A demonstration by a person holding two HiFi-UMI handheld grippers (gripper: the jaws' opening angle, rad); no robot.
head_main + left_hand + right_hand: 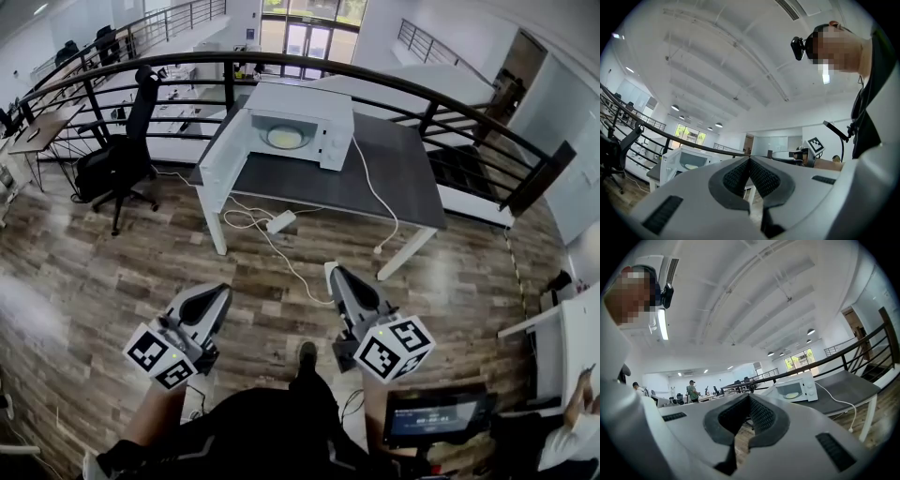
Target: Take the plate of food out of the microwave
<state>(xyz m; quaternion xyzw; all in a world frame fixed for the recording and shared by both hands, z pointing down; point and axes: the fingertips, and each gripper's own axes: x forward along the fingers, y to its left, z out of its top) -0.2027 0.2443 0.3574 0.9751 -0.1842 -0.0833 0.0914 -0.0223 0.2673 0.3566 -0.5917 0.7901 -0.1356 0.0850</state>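
Observation:
A white microwave point(298, 125) stands on a dark grey table point(384, 183) far ahead of me, its door point(219, 156) swung open to the left. Inside it lies a plate of food point(286, 137), pale and round. The microwave point(687, 162) also shows small in the left gripper view, and the microwave point(797, 389) with its plate point(792, 395) in the right gripper view. My left gripper point(223, 292) and right gripper point(332, 271) are held low near my body, well short of the table. Both are shut with nothing between the jaws.
A black office chair point(126, 148) stands left of the table. A white power strip point(281, 221) and cables lie on the wooden floor beneath the table. A curved black railing point(394, 89) runs behind it. A screen point(437, 413) and a seated person point(574, 427) are at my lower right.

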